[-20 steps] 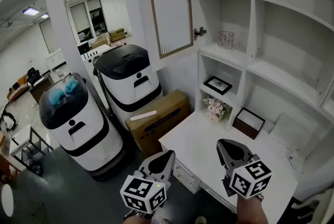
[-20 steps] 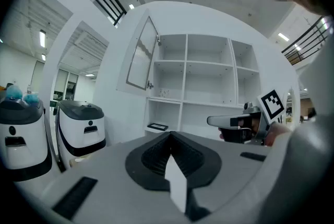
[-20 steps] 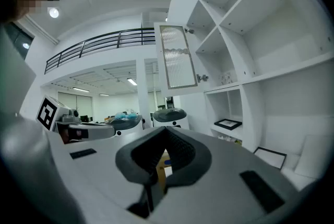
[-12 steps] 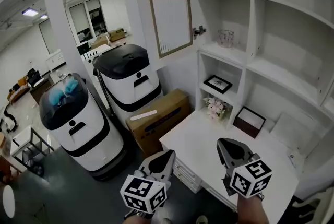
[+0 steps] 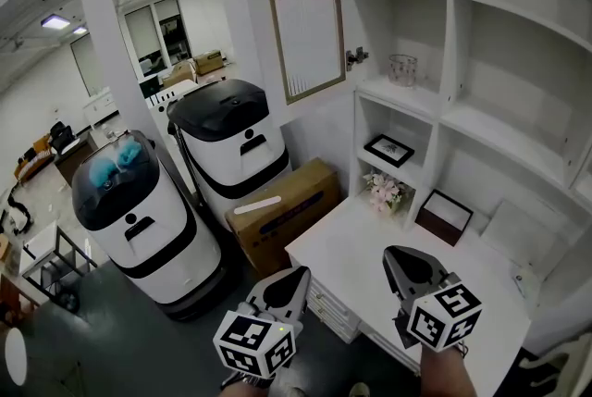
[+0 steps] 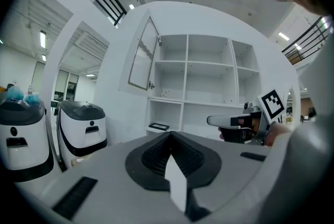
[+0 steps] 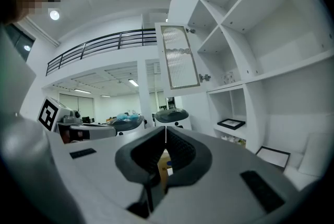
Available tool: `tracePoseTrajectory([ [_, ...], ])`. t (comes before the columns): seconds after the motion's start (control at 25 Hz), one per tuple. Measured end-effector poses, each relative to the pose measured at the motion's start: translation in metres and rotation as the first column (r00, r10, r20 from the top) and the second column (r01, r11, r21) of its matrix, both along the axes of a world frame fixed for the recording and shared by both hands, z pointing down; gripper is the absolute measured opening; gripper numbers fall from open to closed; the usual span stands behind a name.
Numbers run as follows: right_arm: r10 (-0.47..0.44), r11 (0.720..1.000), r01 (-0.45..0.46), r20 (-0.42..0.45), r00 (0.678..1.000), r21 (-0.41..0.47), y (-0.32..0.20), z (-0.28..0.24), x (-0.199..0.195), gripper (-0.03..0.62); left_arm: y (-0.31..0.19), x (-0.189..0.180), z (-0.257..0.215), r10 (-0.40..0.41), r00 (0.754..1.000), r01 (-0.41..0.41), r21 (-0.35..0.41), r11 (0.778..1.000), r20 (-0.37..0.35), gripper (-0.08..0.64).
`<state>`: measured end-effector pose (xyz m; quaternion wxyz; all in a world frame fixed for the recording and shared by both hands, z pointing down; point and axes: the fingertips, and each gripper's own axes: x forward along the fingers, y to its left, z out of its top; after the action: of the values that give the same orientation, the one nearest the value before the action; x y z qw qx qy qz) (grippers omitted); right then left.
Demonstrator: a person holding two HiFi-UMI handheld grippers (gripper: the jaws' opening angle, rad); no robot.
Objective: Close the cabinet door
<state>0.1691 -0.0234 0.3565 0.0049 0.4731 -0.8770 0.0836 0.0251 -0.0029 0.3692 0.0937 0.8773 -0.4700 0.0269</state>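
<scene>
The cabinet door [image 5: 302, 11], a white frame with ribbed glass and a gold trim, stands swung open to the left of the white shelf unit [image 5: 444, 30]. A small dark knob [image 5: 355, 57] shows at its lower right corner. The same door [image 6: 139, 56] shows in the left gripper view, and the door [image 7: 179, 58] again in the right gripper view. Both grippers hang low, well short of the door. My left gripper [image 5: 294, 279] is shut and empty. My right gripper [image 5: 400, 261] is shut and empty, over the desk's front.
A white desk [image 5: 356, 261] with drawers stands under the shelves. On the shelves are a glass cup [image 5: 401, 69], a framed picture [image 5: 388, 150], flowers [image 5: 383, 192] and a dark frame [image 5: 444, 215]. Two white-and-black machines [image 5: 231, 150] and a cardboard box [image 5: 282, 210] stand left.
</scene>
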Motion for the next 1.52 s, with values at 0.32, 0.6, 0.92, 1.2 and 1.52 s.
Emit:
tracePoseTrajectory([
  [0.32,-0.006,1.0,0.006,-0.002,1.0,0.0,-0.002,-0.002,-0.013,0.005,0.0,-0.015,0.0,-0.011,1.0,0.011,-0.002,1.0,-0.011,0.005],
  [0.6,-0.009,1.0,0.009,-0.001,1.0,-0.003,-0.003,-0.001,-0.03,0.005,-0.001,-0.031,0.002,-0.014,1.0,0.014,-0.005,1.0,-0.016,0.005],
  [0.92,-0.003,1.0,0.003,0.001,1.0,-0.005,-0.005,-0.001,-0.053,0.005,-0.004,-0.055,0.003,-0.008,1.0,0.008,-0.006,1.0,-0.018,0.005],
  [1.2,0.006,1.0,-0.006,-0.006,1.0,-0.007,-0.008,0.001,-0.077,0.005,-0.009,-0.078,0.004,0.004,1.0,-0.004,-0.005,1.0,-0.026,0.005],
  [1.52,0.021,1.0,-0.021,-0.007,1.0,-0.006,-0.012,0.002,-0.108,0.005,-0.016,-0.108,0.008,0.024,0.999,-0.024,-0.004,1.0,-0.03,0.005],
])
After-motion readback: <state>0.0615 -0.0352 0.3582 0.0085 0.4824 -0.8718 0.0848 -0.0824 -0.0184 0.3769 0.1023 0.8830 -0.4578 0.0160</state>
